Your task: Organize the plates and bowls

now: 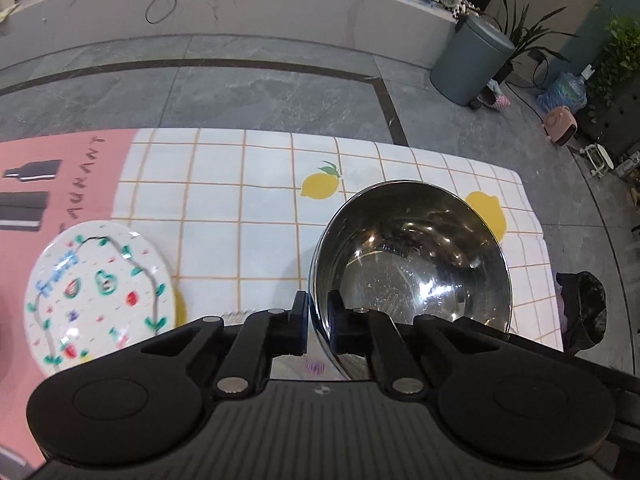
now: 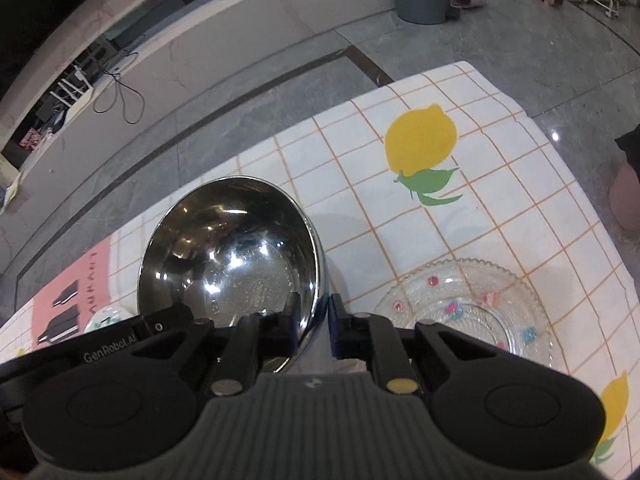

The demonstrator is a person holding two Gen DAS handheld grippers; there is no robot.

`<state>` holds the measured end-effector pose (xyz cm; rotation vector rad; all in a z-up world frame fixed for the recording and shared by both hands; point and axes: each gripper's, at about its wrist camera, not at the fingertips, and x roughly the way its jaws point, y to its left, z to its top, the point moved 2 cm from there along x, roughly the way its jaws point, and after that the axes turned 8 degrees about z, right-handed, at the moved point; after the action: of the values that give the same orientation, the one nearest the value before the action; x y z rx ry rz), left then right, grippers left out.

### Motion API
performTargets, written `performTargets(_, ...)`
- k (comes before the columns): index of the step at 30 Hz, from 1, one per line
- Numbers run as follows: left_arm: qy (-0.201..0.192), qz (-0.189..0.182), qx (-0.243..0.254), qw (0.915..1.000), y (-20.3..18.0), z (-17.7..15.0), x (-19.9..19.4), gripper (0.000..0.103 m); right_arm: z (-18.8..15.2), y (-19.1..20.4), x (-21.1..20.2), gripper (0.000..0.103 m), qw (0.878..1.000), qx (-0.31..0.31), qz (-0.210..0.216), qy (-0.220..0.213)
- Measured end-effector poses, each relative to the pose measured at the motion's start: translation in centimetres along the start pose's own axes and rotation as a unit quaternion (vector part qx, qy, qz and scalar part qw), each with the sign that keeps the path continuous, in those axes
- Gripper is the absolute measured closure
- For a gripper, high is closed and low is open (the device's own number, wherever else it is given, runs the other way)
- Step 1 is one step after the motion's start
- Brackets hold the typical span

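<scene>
We hold the steel bowl (image 1: 412,268) by its rim with both claws: the left claw (image 1: 318,322) pinches the wall at 9 o'clock, the right claw (image 2: 314,322) at 3 o'clock. It looks lifted off the bench (image 1: 256,200) and empty. Next, we judge, comes setting it down level. The painted plate (image 1: 100,292) lies at 9 o'clock, the glass plate (image 2: 472,308) at 3 o'clock, both bare.

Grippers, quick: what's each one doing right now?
Left gripper: shut on the steel bowl rim.
Right gripper: shut on the same bowl's opposite rim.
</scene>
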<state>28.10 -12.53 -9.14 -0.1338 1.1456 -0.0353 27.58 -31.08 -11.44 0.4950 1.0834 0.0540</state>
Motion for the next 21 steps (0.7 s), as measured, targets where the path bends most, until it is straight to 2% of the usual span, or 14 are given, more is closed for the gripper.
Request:
performTargets(9, -0.051, 0.008, -0.024, 0.9984, 2.5, -4.3, -7.5, 0.093, -5.1, 1.8, -5.9, 0.091, 0.999, -0.01, 0.052, -0.004)
performTargets(17, -0.051, -0.001, -0.073, 0.996, 7.9, -10.0, -12.5, 0.092, -11.8, 4.7, -10.7, 0.091, 0.995, -0.043, 0.086, -0.001)
performTargets(21, -0.059, 0.018, -0.067, 0.9959, 10.0, -13.3, -14.7, 0.092, -15.6, 6.5, -12.1, 0.09, 0.992, -0.074, 0.103, 0.01)
